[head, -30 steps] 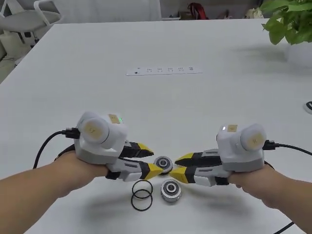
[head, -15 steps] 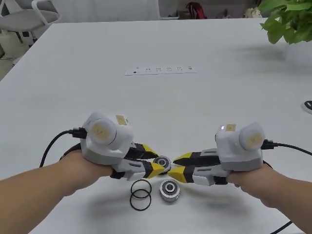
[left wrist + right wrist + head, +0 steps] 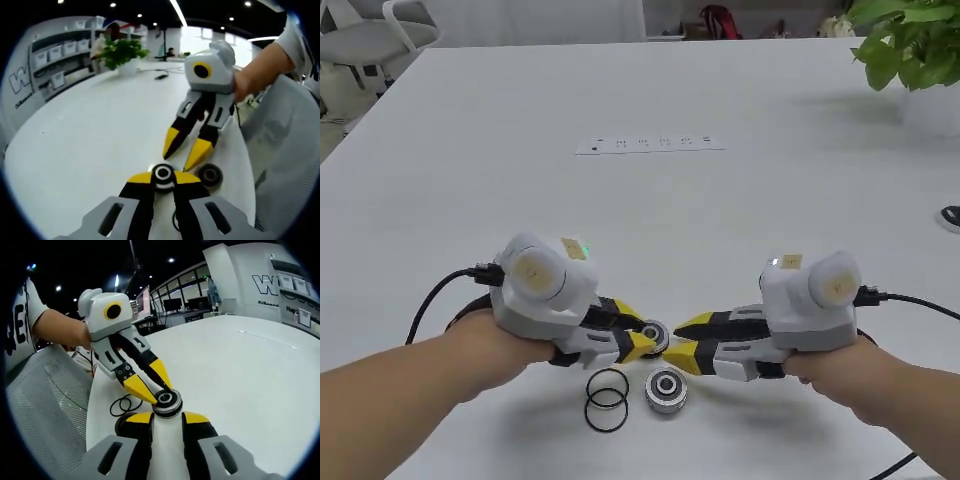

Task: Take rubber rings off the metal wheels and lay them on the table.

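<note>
Metal wheel point(image 3: 653, 335), dark band seemingly still on its rim, is clamped in your L gripper point(image 3: 642, 338). R gripper point(image 3: 682, 340) gapes empty just beside it. Two rubber rings point(image 3: 607, 397) already lie on the table point(image 3: 720, 220) near the second wheel point(image 3: 666, 388); approx. halfway done.

Your table point(image 3: 740, 220) shows a smooth, matt white top. The wheel point(image 3: 653, 335) in your left gripper point(image 3: 641, 339) and the loose wheel point(image 3: 666, 389) beside the rubber rings point(image 3: 607, 398) read as bright polished metal; the rings are matt black. Shells of that and your right gripper point(image 3: 682, 344): smooth satin plastic.
</note>
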`<action>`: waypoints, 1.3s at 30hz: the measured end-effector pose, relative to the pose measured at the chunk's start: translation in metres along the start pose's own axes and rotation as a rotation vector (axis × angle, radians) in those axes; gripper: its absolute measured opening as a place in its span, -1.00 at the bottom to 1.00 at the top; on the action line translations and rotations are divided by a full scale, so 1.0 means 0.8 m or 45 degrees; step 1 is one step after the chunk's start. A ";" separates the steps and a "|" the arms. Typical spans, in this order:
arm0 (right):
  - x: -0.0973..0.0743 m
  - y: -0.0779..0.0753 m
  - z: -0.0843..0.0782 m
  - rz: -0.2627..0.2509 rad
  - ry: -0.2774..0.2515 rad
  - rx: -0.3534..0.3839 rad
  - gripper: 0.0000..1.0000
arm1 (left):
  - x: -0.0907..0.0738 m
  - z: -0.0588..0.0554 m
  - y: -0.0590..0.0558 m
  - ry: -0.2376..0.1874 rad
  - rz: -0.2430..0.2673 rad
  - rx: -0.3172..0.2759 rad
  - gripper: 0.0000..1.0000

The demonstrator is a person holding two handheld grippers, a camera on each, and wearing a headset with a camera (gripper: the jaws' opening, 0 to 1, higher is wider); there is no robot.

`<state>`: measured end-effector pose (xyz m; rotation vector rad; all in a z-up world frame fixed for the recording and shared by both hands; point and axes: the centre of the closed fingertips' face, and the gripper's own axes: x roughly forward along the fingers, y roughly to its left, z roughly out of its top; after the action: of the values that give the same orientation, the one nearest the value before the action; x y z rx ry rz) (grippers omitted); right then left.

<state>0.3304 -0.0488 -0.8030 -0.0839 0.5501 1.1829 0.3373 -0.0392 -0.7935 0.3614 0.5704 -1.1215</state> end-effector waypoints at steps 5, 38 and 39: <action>0.001 0.000 0.000 0.000 0.001 -0.002 -0.62 | 0.002 0.000 0.000 0.007 0.001 0.022 -0.72; 0.015 0.004 0.007 -0.007 0.018 -0.095 -0.54 | 0.002 0.000 -0.001 0.003 0.021 0.003 -0.73; 0.015 0.003 0.007 -0.008 0.020 -0.099 -0.54 | 0.003 0.000 -0.001 0.002 0.021 0.003 -0.73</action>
<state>0.3337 -0.0355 -0.8028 -0.1614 0.5168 1.1983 0.3371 -0.0412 -0.7946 0.3682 0.5669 -1.1061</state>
